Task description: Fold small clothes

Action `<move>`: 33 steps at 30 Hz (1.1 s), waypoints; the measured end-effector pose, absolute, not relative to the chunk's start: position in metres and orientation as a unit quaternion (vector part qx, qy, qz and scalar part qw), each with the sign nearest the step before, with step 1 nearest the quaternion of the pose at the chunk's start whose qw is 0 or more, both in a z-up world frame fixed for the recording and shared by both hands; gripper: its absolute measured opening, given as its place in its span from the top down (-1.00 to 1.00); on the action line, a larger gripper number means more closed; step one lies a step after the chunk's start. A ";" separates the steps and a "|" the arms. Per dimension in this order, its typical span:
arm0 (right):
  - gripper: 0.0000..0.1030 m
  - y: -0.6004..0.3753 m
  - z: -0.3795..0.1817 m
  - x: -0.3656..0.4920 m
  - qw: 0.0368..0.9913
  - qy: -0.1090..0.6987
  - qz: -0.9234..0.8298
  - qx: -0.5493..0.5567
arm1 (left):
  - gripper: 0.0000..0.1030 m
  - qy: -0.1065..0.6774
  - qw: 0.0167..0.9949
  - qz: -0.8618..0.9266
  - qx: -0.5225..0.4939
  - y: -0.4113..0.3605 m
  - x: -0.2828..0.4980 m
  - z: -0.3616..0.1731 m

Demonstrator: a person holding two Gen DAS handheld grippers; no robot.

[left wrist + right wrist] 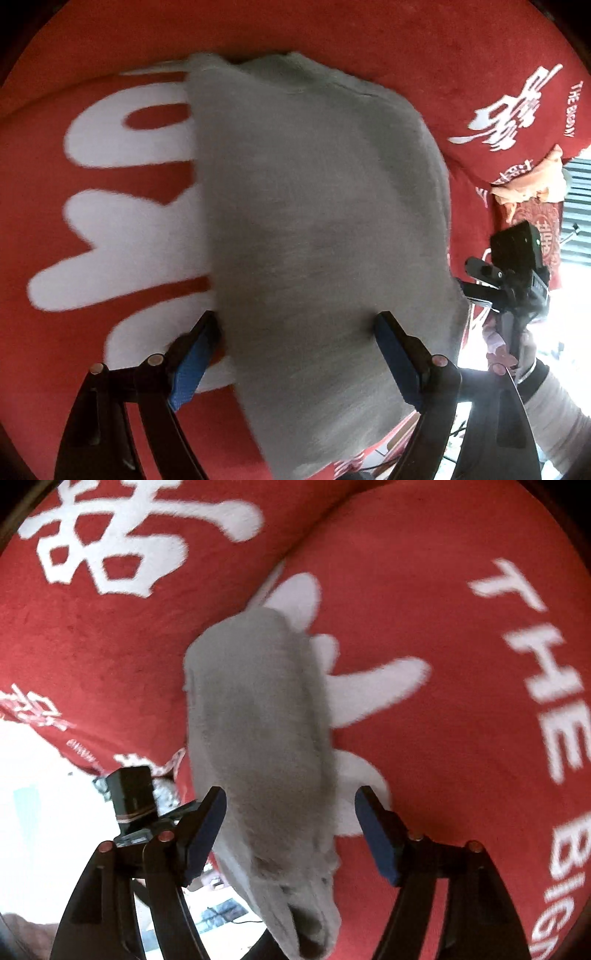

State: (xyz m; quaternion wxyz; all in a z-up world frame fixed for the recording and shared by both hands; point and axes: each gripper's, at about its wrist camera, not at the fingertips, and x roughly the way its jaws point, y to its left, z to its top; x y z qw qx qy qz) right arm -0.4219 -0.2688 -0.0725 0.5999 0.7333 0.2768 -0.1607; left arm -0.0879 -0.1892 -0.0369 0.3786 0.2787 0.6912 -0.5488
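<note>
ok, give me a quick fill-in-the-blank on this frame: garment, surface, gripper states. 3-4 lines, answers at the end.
1. The small garment lying on the cloth is ____ in colour.
2. The cloth under it is ____ with white lettering.
3. The jaws of the left gripper stand ____, with the garment between the blue pads.
4. The English word printed in white in the right wrist view, above "BIG...", reads ____.

Missing words: grey; red; open; THE
</note>
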 end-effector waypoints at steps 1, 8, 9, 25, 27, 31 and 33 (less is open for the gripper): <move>-0.46 -0.270 -0.073 -0.418 0.602 0.275 -0.151 0.735 | -0.67 0.689 0.378 -0.551 0.279 -0.191 -0.092 -0.036; -0.08 -0.268 -0.078 -0.374 0.610 0.299 -0.121 0.724 | -0.38 0.679 0.396 -0.548 0.285 -0.189 -0.091 -0.037; 0.13 -0.266 -0.077 -0.371 0.607 0.307 -0.131 0.721 | -0.17 0.679 0.400 -0.549 0.280 -0.189 -0.087 -0.035; 0.29 -0.191 0.001 -0.318 0.617 0.199 -0.089 0.756 | 0.16 0.660 0.395 -0.605 0.205 -0.116 -0.011 0.047; 0.29 -0.174 0.006 -0.302 0.616 0.199 -0.079 0.758 | 0.16 0.658 0.404 -0.600 0.208 -0.101 0.003 0.052; 0.29 -0.150 0.002 -0.276 0.613 0.217 -0.063 0.757 | 0.16 0.660 0.424 -0.581 0.218 -0.067 0.026 0.051; 0.29 -0.141 -0.004 -0.258 0.609 0.234 -0.060 0.756 | 0.16 0.667 0.434 -0.563 0.221 -0.050 0.035 0.041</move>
